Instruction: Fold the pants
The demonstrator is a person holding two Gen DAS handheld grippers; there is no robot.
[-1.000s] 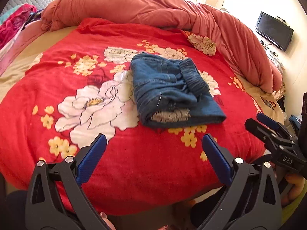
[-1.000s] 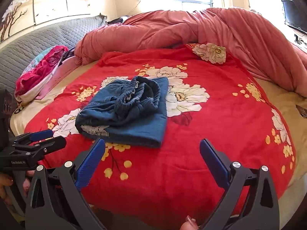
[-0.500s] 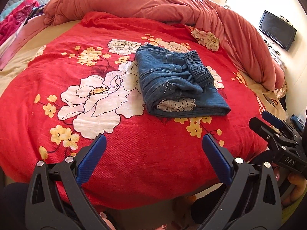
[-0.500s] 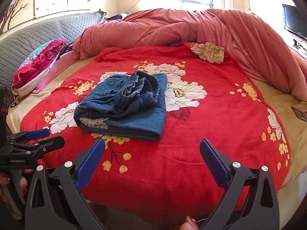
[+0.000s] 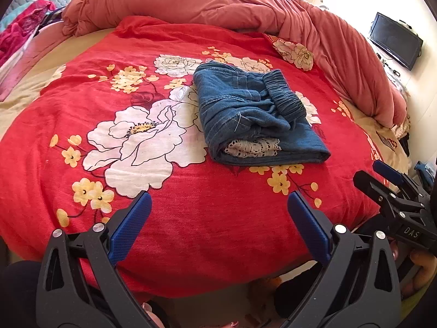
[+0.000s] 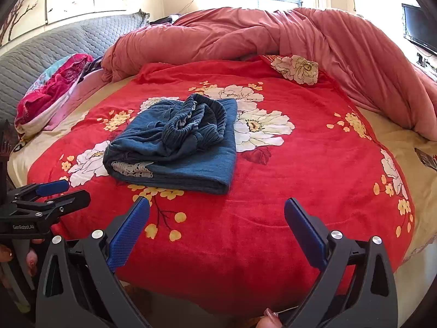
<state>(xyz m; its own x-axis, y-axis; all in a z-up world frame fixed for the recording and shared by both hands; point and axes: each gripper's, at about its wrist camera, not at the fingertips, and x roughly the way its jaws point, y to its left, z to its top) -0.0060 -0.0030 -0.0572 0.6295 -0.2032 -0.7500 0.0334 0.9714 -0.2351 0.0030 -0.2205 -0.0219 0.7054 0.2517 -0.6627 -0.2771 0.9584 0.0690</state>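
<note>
Lying folded on blanket (image 5: 191, 218), pants (image 5: 254, 114) well beyond both open tongs (image 5: 218, 207).

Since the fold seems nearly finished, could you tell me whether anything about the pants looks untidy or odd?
Yes. The pants lie folded on the red blanket, but the elastic waistband is bunched in a rumpled heap on top, and white lace lining pokes out at the near edge.

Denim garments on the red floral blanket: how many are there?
1. The folded blue pants lie on the red floral blanket, beyond both open grippers, left gripper and right gripper. Nothing shows whether another piece is folded inside.
</note>
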